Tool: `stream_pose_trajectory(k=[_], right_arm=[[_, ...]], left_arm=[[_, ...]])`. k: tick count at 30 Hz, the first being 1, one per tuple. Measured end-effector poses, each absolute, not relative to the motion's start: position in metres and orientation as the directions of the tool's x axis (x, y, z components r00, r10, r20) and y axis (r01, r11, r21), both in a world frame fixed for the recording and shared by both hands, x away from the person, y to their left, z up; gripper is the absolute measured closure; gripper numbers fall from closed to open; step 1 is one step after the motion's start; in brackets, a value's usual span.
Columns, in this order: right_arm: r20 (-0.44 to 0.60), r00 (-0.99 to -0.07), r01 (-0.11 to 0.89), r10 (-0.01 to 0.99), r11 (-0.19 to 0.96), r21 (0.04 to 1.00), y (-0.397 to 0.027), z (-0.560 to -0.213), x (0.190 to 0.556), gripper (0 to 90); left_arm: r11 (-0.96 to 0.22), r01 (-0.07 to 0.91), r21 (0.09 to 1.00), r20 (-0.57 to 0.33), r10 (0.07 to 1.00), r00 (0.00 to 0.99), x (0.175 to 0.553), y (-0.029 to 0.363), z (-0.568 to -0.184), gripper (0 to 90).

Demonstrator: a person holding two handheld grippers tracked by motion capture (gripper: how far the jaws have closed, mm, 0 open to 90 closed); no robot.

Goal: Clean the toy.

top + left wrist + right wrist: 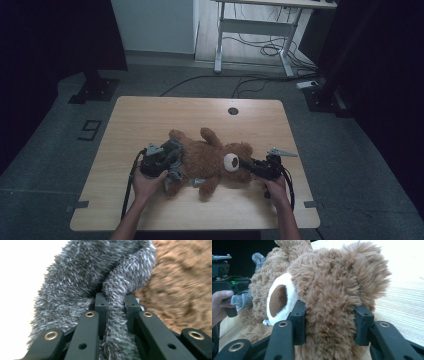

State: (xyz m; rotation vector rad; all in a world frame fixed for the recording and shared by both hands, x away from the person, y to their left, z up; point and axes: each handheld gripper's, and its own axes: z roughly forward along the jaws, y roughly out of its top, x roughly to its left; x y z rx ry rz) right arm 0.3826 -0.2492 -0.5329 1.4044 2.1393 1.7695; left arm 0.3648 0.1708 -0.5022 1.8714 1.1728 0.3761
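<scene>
Wooden table (150, 115), light top, mostly bare toward far edge and both far corners. Brown teddy bear (207, 159) lying across middle, nearer front edge than far edge, head toward right edge, legs toward left. Grey fuzzy garment (75, 285) bunched round bear's lower half, looks like small trousers or a wrap, can't tell which.

Right gripper (246, 165) clamped on bear's head (332, 290), pads sunk into plush either side, white muzzle (278, 300) just beside one jaw. Left gripper (167, 160) at bear's leg end, jaws nearly together, pinching a thin fold of grey fabric btwn them.

Risks, judged from here:
- Pull on grey fold w/ head grip that soft: plush compresses, head slips out, whole bear drags toward left edge.
- Thin pinch on left: fold slides free under load, esp. if fabric snags on a leg.
- Pull at an angle: bear rolls, garment twists tighter instead of sliding.
- Hard tug: seam strain on garment or bear's neck.
</scene>
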Motion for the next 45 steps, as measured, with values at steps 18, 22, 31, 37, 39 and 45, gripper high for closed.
stream_pose_trajectory(k=[18,22,31,37,39,45], right_arm=[[0.494,-0.592,0.604,0.637,-0.056,0.795,-0.249,-0.533,0.383,54.7],[0.490,-0.593,0.602,0.638,-0.052,0.797,-0.248,-0.532,0.382,54.6],[0.497,-0.590,0.603,0.636,-0.062,0.795,-0.249,-0.533,0.383,54.6],[0.503,-0.586,0.606,0.636,-0.068,0.792,-0.248,-0.534,0.383,54.5],[0.500,-0.588,0.605,0.636,-0.065,0.793,-0.248,-0.534,0.382,54.4],[0.502,-0.590,0.607,0.633,-0.064,0.792,-0.250,-0.534,0.383,54.3]], left_arm=[[-0.203,0.542,0.816,-0.214,0.764,0.608,0.372,0.118,-0.476,77.8],[-0.226,0.538,0.812,-0.177,0.784,0.596,0.372,0.124,-0.478,77.8],[-0.194,0.630,0.752,-0.224,0.823,0.521,0.382,0.147,-0.504,77.8],[-0.176,0.662,0.729,-0.248,0.833,0.495,0.391,0.155,-0.511,77.4],[-0.172,0.660,0.731,-0.244,0.838,0.488,0.391,0.158,-0.509,77.5],[-0.115,0.581,0.806,-0.265,0.807,0.528,0.371,0.160,-0.484,77.6]])
